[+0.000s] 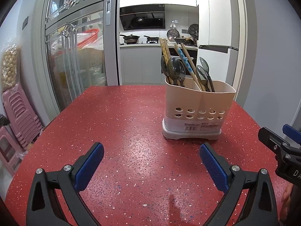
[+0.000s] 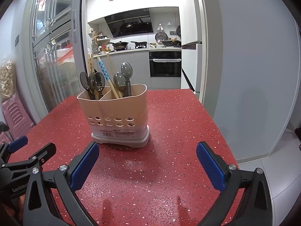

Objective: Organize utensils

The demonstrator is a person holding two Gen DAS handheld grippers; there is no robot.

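A beige two-compartment utensil holder [image 1: 197,101] [image 2: 114,109] stands upright on the red speckled table [image 1: 122,128] [image 2: 173,124]. Both compartments hold dark translucent spoons [image 1: 174,69] [image 2: 126,69] and wooden chopsticks [image 1: 185,62] [image 2: 111,71], one with blue dots. My left gripper [image 1: 151,150] is open and empty, low over the table, with the holder ahead to the right. My right gripper [image 2: 147,150] is open and empty, with the holder just ahead to the left. Each gripper shows at the other view's edge.
Stacked pink stools [image 1: 20,113] stand left of the table by a glass sliding door [image 1: 75,47]. A kitchen with a stove [image 1: 139,39] and an oven [image 2: 165,64] lies beyond the far edge. A grey wall [image 2: 254,75] is close on the right.
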